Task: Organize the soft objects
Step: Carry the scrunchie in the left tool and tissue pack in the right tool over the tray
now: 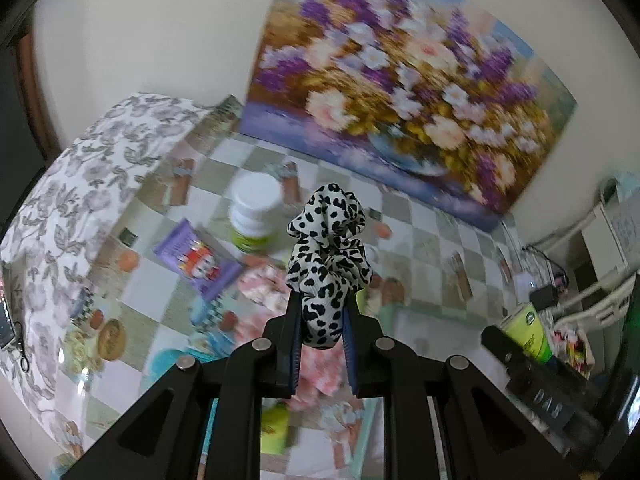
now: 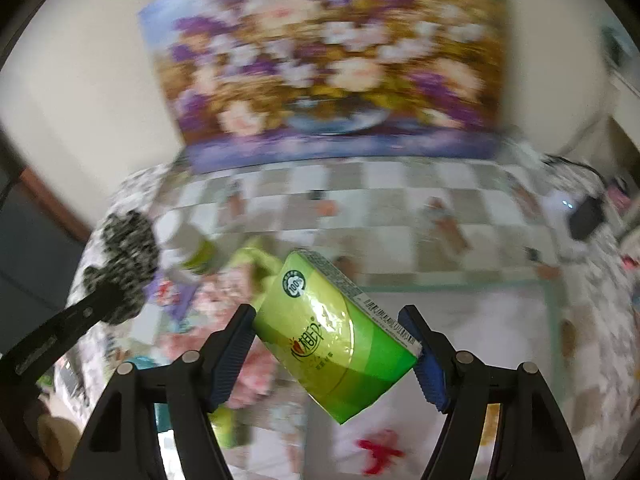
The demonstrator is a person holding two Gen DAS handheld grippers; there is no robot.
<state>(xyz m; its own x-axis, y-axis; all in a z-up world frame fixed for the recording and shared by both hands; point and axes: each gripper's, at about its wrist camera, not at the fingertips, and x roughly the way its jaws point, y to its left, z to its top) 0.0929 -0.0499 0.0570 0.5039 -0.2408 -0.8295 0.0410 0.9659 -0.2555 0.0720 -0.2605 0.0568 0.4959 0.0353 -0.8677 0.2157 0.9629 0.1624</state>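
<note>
My left gripper [image 1: 322, 310] is shut on a white scrunchie with black spots [image 1: 328, 248], held up above the table. It also shows blurred at the left of the right wrist view [image 2: 124, 264]. My right gripper [image 2: 334, 326] is shut on a green tissue pack [image 2: 336, 336], tilted, held above the table. That pack shows at the right edge of the left wrist view [image 1: 528, 332]. Below lie pink floral cloth [image 1: 316, 368] and another green pack [image 1: 274, 426].
A white jar with a green label [image 1: 256, 212] and a purple packet [image 1: 196, 260] lie on the checkered tablecloth [image 1: 424, 224]. A flower painting [image 1: 400, 80] leans on the wall behind. A grey floral cloth [image 1: 80, 184] covers the left. Cables and a black device [image 2: 586, 216] sit right.
</note>
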